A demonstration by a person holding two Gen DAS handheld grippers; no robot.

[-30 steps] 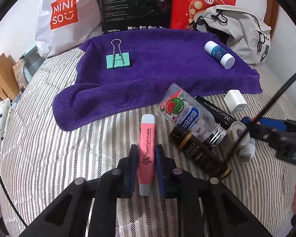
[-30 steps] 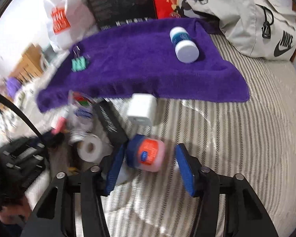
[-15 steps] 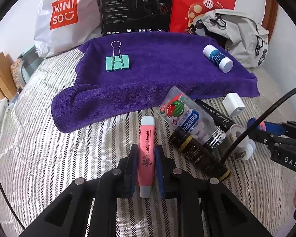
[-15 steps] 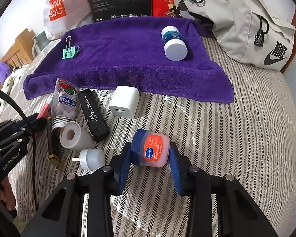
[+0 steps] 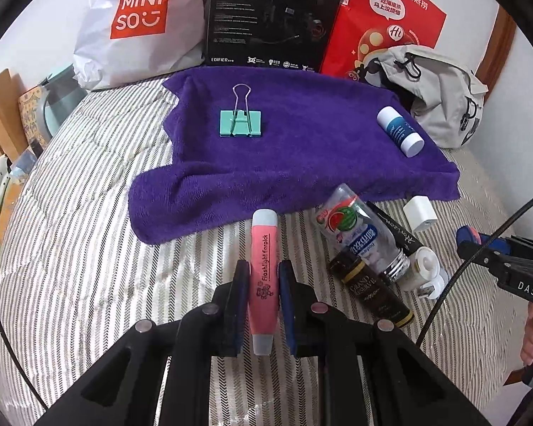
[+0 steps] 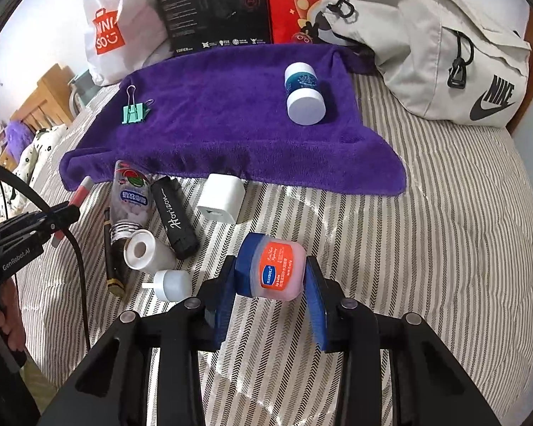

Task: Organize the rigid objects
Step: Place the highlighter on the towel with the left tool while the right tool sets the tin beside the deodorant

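My left gripper is shut on a pink flashlight earpick, held lengthwise above the striped bed, just short of the purple towel. My right gripper is shut on a small lip balm jar with a blue lid and orange label, lifted over the bedding. On the towel lie a green binder clip at the left and a blue-and-white bottle at the right. Both also show in the right wrist view: binder clip, bottle.
In front of the towel lie a clear candy bottle, a black tube, a white charger cube, a white roll, a small white cap and a dark pen. A grey backpack, boxes and a white shopping bag line the back.
The right gripper closed on the lip balm jar and lifted it slightly. The left gripper, still holding the earpick, has moved forward toward the towel's front edge.
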